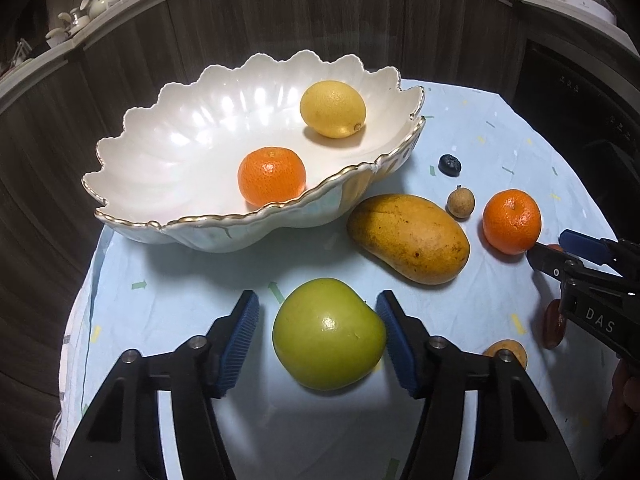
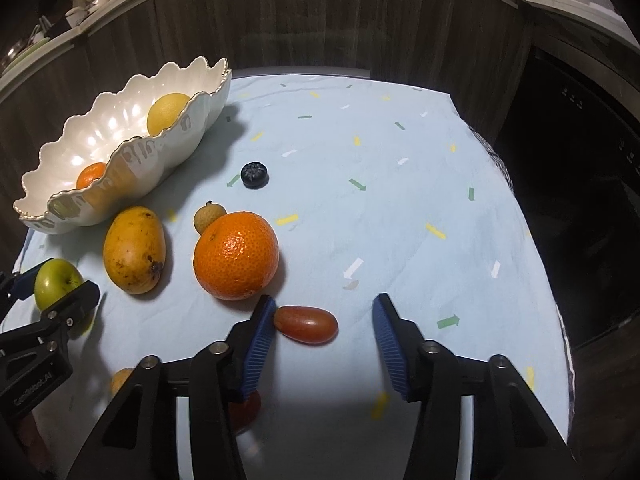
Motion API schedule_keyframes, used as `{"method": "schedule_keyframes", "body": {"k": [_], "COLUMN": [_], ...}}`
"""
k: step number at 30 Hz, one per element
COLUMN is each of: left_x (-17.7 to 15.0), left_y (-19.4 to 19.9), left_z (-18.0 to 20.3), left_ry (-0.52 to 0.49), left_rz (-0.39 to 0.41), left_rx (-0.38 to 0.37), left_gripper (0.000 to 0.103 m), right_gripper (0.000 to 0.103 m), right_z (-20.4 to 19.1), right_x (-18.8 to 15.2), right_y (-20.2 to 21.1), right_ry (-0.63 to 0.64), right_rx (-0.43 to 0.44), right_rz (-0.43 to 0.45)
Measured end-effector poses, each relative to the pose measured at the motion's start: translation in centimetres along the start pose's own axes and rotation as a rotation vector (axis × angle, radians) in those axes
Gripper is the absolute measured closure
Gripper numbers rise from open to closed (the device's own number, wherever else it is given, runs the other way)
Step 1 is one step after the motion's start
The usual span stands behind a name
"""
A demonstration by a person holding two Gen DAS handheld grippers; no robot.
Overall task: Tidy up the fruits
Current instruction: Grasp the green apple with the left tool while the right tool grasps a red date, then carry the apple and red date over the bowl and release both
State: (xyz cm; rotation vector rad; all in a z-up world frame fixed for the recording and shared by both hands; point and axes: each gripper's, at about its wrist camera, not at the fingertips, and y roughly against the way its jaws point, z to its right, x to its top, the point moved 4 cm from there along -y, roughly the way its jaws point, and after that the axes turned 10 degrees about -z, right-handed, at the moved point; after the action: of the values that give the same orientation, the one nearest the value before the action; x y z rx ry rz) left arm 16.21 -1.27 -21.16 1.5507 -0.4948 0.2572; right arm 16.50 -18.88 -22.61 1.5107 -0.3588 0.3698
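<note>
Standing spread, the left gripper jaws, bracketing the green apple on the tabletop: the right-hand pad lying against or just beside the apple's skin, a clear gap showing at the other pad, so not yet pinching. Standing spread too, the right gripper jaws, flanking a red oblong fruit, with one pad at its end and the other well apart from it. Peeking out from under that gripper's near finger, a second red fruit, mostly hidden and hard to name. Showing only as a sliver behind the left gripper's finger, a small yellow-orange fruit, kind impossible to tell. Lying just beyond the right jaws, the loose tangerine, partly covering a small brown round fruit behind it; whether touching it, not clear. Resting beside these, the mango, between apple and tangerine, apart from both. Sitting farther out alone on the pale blue cloth, a blueberry. Standing at the far left of the cloth, the scalloped white bowl, holding a lemon and the bowl tangerine, both half masked by the rim in the right wrist view. Curving across the top, dark wood panels and a shelf with crockery and bottles, blurred and cut off by the lens edge.
</note>
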Motion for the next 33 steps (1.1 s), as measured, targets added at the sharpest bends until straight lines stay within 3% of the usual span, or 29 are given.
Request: {"method": "schedule_keyframes", "body": {"k": [4,16,33], "left_x": [0.1,0.1,0.4], "left_y": [0.2,0.8,5.3], "left_z": [0.2,0.1,-0.1], "left_ry": [-0.011,-0.013,-0.012], "left_rz": [0.006,0.011,0.099], "left_rx": [-0.011,-0.011,-0.003], "left_gripper": [0.054,0.054,0.054], "right_gripper": [0.072,0.074,0.074], "right_z": [-0.4,-0.4,-0.7], "right_x": [0.0,-0.3,0.0], "right_y": [0.1,0.6,5.1], "right_ry": [0.017,0.023,0.033], "right_rx": [0.007,0.021,0.029], "right_rz": [0.006,0.015,0.098]}}
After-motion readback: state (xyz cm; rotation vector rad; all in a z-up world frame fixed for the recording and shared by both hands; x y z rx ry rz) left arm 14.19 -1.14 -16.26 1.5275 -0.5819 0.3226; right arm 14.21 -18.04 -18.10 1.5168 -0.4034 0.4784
